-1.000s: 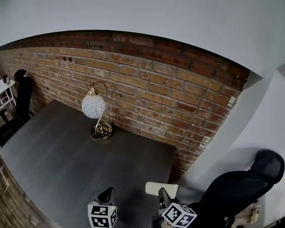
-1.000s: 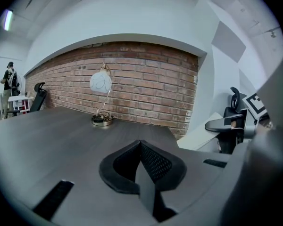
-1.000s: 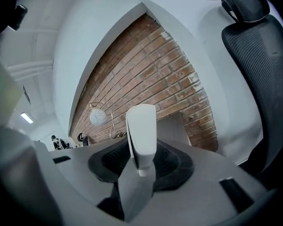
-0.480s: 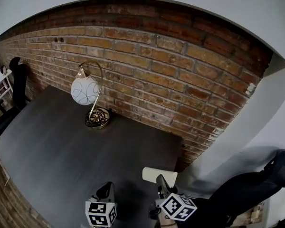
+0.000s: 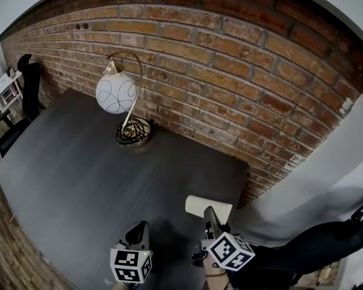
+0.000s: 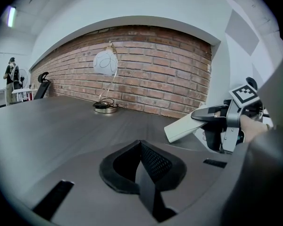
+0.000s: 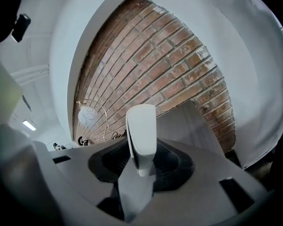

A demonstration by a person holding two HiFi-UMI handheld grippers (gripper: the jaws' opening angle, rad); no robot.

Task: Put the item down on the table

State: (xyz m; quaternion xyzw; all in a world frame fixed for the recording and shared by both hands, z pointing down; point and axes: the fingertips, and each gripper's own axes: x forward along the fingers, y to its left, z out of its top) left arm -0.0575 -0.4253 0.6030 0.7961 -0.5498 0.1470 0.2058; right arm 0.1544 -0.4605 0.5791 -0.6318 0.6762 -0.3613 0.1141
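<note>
Right gripper view shows the right gripper clamped on a flat pale-grey rectangular block — held in the air over the dark grey wooden table, near its right edge. The left gripper is pinched together — empty.

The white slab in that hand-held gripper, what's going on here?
A person works with a hand-held gripper in each hand over a dark table. The right hand-held gripper is clamped on a white slab, holding it tilted above the table's near right corner, not yet set down. The left hand-held gripper is shut and empty beside it. A globe lamp stands at the table's far edge by the brick wall.
</note>
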